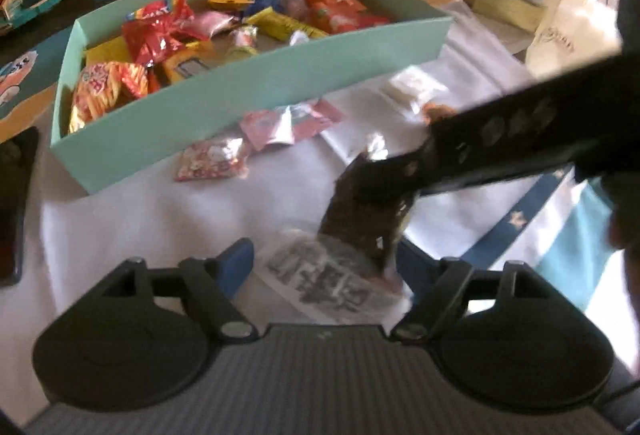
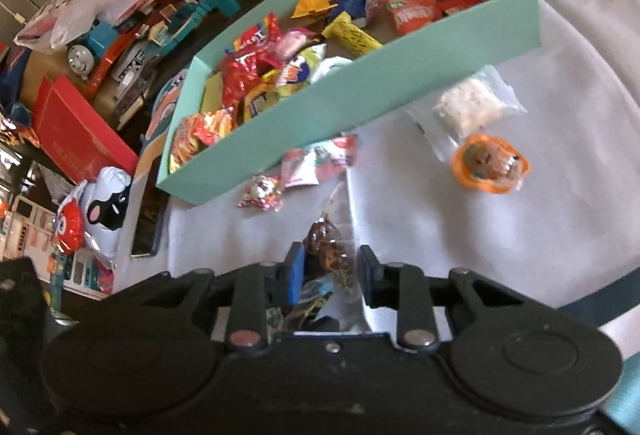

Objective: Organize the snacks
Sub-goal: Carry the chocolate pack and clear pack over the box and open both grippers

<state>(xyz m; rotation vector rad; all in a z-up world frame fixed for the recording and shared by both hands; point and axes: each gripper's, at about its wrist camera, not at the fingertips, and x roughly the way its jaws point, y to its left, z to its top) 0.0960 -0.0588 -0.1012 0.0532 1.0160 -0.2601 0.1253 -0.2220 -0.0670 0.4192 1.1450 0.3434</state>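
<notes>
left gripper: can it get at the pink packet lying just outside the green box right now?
Probably yes. The left gripper is open and holds nothing, and the pink packet lies flat on the white cloth ahead of it. The right gripper with its brown snack sits off to the right.

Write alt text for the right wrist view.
The right tongs grip a clear-wrapped brown snack over a white cloth. Ahead sits a teal box full of bright snack packets, with loose snacks beside it and toys cluttered at left.
</notes>
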